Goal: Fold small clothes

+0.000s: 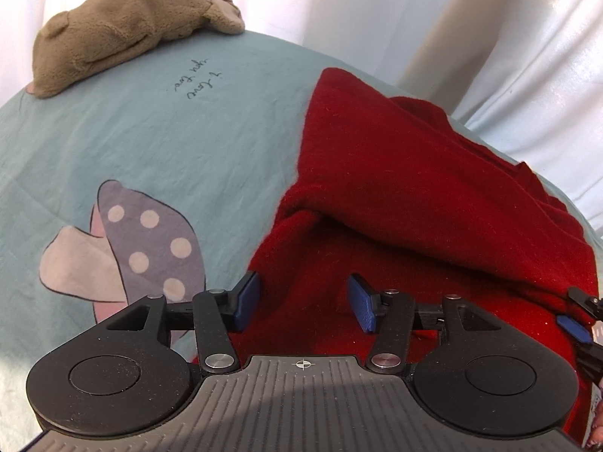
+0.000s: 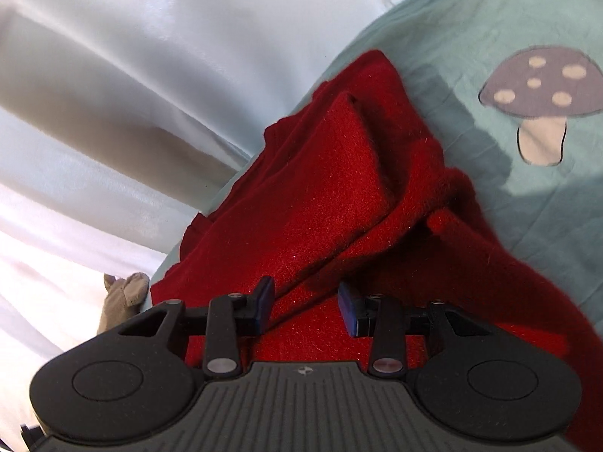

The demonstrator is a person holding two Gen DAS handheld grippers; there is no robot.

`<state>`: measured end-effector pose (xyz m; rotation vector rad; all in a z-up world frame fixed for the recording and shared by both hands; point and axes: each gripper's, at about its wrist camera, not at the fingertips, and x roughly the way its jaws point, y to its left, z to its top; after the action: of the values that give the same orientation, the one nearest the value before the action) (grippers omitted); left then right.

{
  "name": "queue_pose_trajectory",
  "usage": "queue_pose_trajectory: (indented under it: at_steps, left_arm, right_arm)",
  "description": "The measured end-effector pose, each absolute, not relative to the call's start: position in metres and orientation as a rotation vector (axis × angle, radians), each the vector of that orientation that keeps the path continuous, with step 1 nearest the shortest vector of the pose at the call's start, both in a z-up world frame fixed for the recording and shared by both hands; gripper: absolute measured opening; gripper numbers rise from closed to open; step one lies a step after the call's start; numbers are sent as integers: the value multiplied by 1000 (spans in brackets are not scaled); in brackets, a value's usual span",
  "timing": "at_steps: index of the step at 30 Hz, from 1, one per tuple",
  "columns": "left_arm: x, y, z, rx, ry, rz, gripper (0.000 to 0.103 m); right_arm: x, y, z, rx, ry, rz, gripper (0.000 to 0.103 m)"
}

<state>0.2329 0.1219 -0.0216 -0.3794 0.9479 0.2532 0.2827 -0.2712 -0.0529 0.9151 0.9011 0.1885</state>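
Observation:
A red fleece garment (image 1: 414,188) lies partly folded on a light teal bedsheet (image 1: 169,143); one layer is folded over the rest. It also shows in the right wrist view (image 2: 331,196). My left gripper (image 1: 305,303) is open, its blue pads just above the garment's near edge, holding nothing. My right gripper (image 2: 305,307) is open over the garment's near part, with a folded edge lying between the pads. The right gripper's blue pad shows at the right edge of the left wrist view (image 1: 573,326).
A brown plush toy (image 1: 124,26) lies at the far left of the bed, also seen in the right wrist view (image 2: 120,297). White curtains (image 1: 414,11) hang behind the bed. Mushroom prints (image 2: 539,101) mark the sheet beside the garment.

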Motion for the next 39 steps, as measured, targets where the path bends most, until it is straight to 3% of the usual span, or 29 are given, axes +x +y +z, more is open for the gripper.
queue_pose_trajectory:
  at_steps: [9,11,13,19,21,23,26,28,32,34,39]
  left_arm:
    - [240,122,-25,-431,951,213,61]
    - [246,121,-25,-463,955,185,61]
    - [251,118,-25,-489,953,158,61]
    - [278,118,-37,-534,955,129,59]
    - [285,121,-39,-541,935,127,55]
    - [289,121,-39,-498,948,122,40]
    - [283,124,-31,-447,1010,107,30]
    - [269,128,-20,-388,1059,113,40]
    - [217,131,1,-303,1103,147,78]
    - [188,132,5,-271,1115,112,84]
    - [142,147,-3,-218,1189,101,84]
  right_arm:
    - [292,-274,-65,1088,848,134,39]
    - [293,-274,-67,1081,845,125,33]
    - [295,-269,-64,1004,854,106,18]
    - [285,-254,-38,753,760,157,15]
    - [289,-248,-44,666,825,115,16]
    - [290,-242,-45,588,816,126,17]
    - [285,-235,-32,490,839,130,29]
    - [270,-241,-21,455,853,177,31]
    - [219,-266,-10,352,889,242,35]
    - [189,-281,-10,321,926,245,39]
    - [120,-327,-14,307,1024,219,46]
